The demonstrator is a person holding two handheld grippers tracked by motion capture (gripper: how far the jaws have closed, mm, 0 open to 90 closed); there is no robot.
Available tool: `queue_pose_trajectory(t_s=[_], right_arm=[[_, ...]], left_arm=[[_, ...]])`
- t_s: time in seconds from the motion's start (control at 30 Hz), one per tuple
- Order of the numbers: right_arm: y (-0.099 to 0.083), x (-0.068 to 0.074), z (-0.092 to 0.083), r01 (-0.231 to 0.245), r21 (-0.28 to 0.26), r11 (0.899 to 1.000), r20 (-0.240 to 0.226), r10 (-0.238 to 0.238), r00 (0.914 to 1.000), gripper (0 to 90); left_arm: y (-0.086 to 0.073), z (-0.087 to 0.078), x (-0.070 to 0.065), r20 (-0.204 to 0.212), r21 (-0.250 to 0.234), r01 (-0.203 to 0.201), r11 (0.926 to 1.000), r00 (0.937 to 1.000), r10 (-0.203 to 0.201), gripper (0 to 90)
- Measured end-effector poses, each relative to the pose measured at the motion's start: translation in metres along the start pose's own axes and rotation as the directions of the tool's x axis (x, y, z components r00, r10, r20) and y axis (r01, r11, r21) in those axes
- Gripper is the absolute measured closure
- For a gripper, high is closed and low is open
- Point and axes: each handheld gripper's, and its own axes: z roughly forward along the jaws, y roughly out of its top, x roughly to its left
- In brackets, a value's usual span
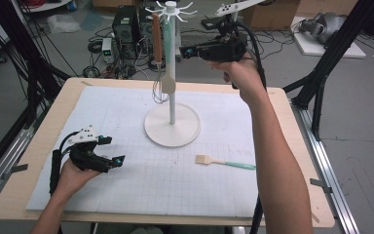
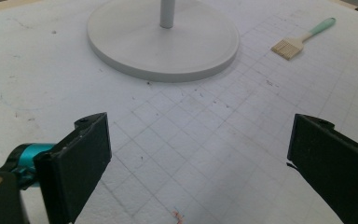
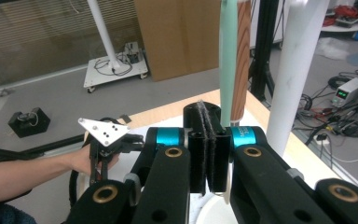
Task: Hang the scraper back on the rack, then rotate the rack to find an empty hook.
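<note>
A white hook stand (image 1: 171, 92) rises from a round base (image 1: 172, 131) at the middle of the gridded mat. From its top hooks hang a whisk with a wooden handle (image 1: 157, 36) and a spatula with a mint handle (image 1: 168, 53). My right gripper (image 1: 185, 51) is raised level beside the pole, just right of those handles. Its pads are pressed together with nothing between them (image 3: 209, 154), and the mint handle (image 3: 228, 56) and the wooden handle (image 3: 242, 56) hang close behind. My left gripper (image 1: 115, 149) rests low at the mat's left, open and empty (image 2: 200, 140). A mint-handled brush (image 1: 224, 162) lies right of the base.
The white mat (image 1: 141, 195) covers most of a wooden table (image 1: 48, 126). Black frame posts (image 1: 331, 53) stand at both sides. Computer boxes and cables (image 1: 124, 29) lie on the floor beyond the far edge. A cardboard sheet (image 3: 182, 37) stands in the background.
</note>
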Motion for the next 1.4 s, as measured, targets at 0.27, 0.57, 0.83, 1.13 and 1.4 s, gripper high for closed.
queue_pose_trajectory(t_s=[0.27,0.57,0.83,1.13,1.4], right_arm=[[0.013,0.000,-0.004,0.007,-0.012,1.000,0.001,-0.007,1.0000,89.1],[0.020,-0.006,-0.007,-0.001,-0.054,0.999,-0.034,-0.001,0.9994,89.1],[0.025,-0.013,-0.013,-0.003,-0.066,0.998,-0.018,0.002,0.9998,89.1],[0.023,-0.026,-0.019,-0.019,-0.090,0.996,-0.009,0.019,0.9998,89.1],[0.024,-0.037,-0.019,-0.028,-0.121,0.992,-0.002,0.028,0.9996,89.1]], left_arm=[[0.001,0.000,0.000,0.003,-0.002,-0.002,1.0000,1.0000,0.002,6.6],[0.001,0.001,0.001,0.006,-0.003,0.002,1.0000,1.0000,-0.002,6.6],[0.001,0.003,-0.001,0.008,0.000,-0.001,1.0000,1.0000,0.001,6.5],[0.002,0.003,-0.001,0.002,0.005,-0.010,0.9999,0.9999,0.010,6.6],[0.002,0.004,-0.002,0.008,0.006,-0.011,0.9999,0.9999,0.010,6.6]])
